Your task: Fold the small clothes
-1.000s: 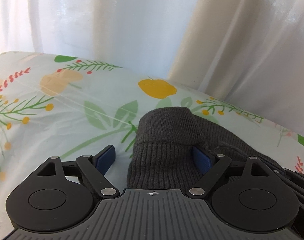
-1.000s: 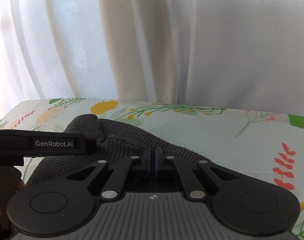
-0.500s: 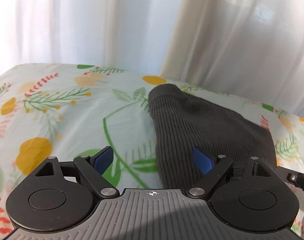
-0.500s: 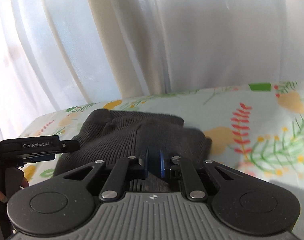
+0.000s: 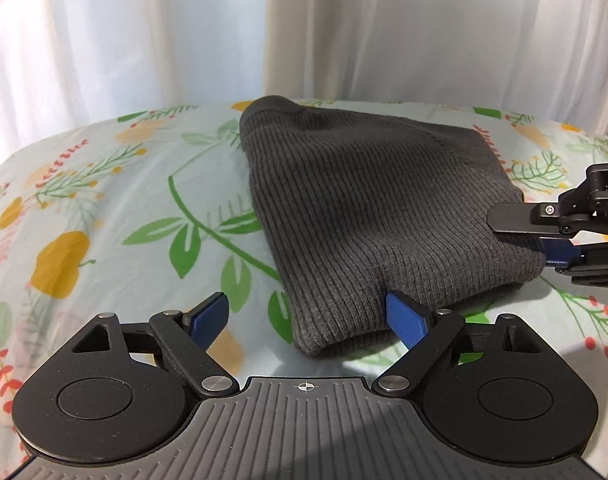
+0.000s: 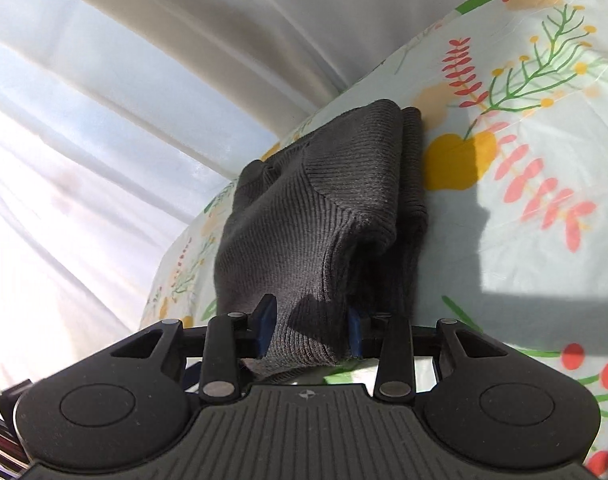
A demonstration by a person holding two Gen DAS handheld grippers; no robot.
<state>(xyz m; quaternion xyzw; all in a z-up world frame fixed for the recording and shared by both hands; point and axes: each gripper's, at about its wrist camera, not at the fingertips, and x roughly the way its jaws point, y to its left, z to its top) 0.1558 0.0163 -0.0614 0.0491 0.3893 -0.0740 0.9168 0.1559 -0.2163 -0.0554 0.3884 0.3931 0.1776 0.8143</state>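
Right wrist: garment (image 6: 316, 216) edge between opening right claw (image 6: 310, 326)

Dark grey ribbed knit garment (image 5: 368, 216), folded into a thick flat wedge of doubled layers. Lying on the pale flower-printed cloth (image 5: 115, 208), narrow rounded end toward the white curtain (image 5: 143, 28), broad folded edge nearest. Seen from the right wrist (image 6: 324, 216), layers stacked, slightly puffed at the near fold.
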